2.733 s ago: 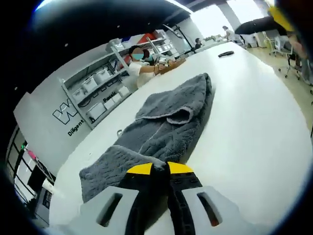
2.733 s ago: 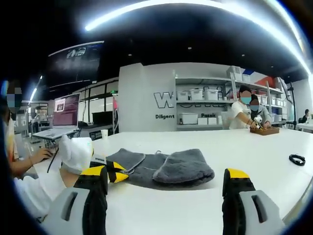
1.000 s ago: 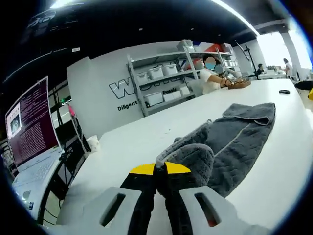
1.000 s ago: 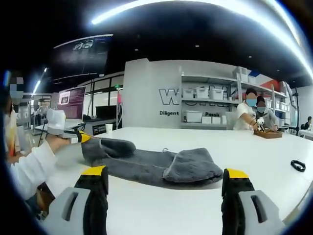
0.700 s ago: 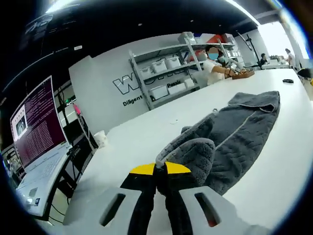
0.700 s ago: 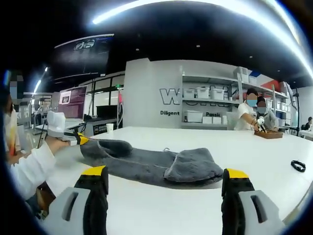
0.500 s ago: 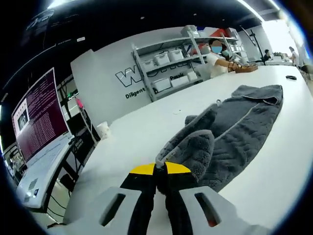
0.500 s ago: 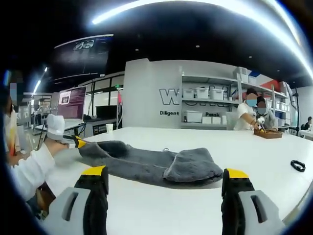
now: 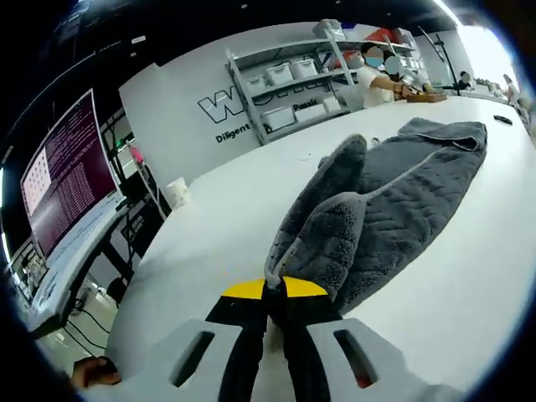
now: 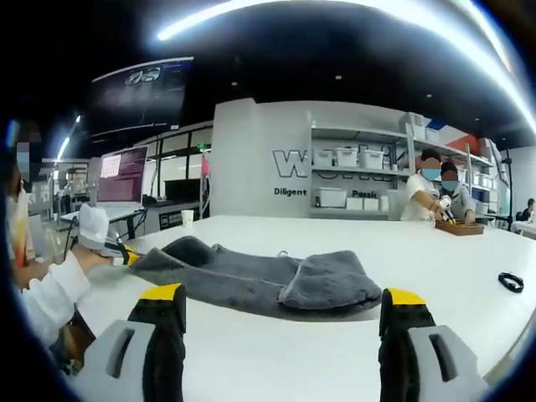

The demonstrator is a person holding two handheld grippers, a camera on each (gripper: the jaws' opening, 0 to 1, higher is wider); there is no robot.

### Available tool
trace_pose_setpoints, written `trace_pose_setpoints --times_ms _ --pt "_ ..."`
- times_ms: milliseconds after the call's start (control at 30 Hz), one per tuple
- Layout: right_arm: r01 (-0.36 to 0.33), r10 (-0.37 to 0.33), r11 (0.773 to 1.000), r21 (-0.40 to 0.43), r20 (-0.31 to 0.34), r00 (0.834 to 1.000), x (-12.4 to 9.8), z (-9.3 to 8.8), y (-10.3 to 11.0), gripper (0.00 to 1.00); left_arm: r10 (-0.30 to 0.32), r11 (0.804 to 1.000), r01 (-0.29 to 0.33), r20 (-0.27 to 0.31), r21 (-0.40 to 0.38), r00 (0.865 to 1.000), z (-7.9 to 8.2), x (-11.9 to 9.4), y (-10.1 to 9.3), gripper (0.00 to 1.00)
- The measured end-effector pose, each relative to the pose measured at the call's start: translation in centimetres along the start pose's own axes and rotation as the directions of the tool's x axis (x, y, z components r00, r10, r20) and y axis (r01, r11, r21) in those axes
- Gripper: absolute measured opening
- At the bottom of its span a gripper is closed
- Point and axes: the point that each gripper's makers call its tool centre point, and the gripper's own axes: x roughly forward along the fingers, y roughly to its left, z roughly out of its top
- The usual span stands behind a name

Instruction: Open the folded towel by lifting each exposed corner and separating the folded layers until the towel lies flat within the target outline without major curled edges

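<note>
A grey towel (image 9: 394, 193) lies stretched along the white table (image 9: 469, 285), its far end still folded over into a thick flap (image 10: 331, 283). My left gripper (image 9: 274, 289) is shut on the towel's near corner, which bunches up just past the yellow-tipped jaws. In the right gripper view the same towel (image 10: 243, 272) runs from the left gripper (image 10: 126, 254), held by a white-sleeved hand at the left, across to the folded flap. My right gripper (image 10: 283, 303) hangs open in front of the towel, apart from it, with nothing between its fingers.
A small black object (image 10: 508, 280) lies on the table at the far right. Two people work at a wooden tray (image 10: 459, 224) near the back. Shelves with white bins (image 10: 343, 180) line the wall. A monitor (image 9: 71, 180) and a white cup (image 9: 177, 193) stand by the table's left end.
My left gripper has pulled the towel corner lower and further out along the table, drawing the left part of the towel flatter. The right gripper has stayed where it was, open.
</note>
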Motion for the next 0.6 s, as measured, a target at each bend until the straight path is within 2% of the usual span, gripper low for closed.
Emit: trace_pose_setpoints --times_ms 167,333,600 --pt "0.000 0.000 1.000 0.001 -0.004 1.000 0.0 -0.2 -0.1 0.97 -0.005 1.000 0.005 -0.031 -0.014 1.000 -1.0 0.2 0.0 0.05" --pt "0.000 0.000 1.000 0.002 -0.003 1.000 0.0 -0.2 -0.2 0.97 -0.004 0.999 0.002 -0.036 -0.037 0.999 -2.0 0.2 0.2 0.05" --pt "0.003 -0.003 1.000 0.008 -0.005 1.000 0.0 -0.4 -0.4 0.97 -0.001 1.000 0.000 -0.020 -0.007 1.000 -2.0 0.3 0.2 0.05"
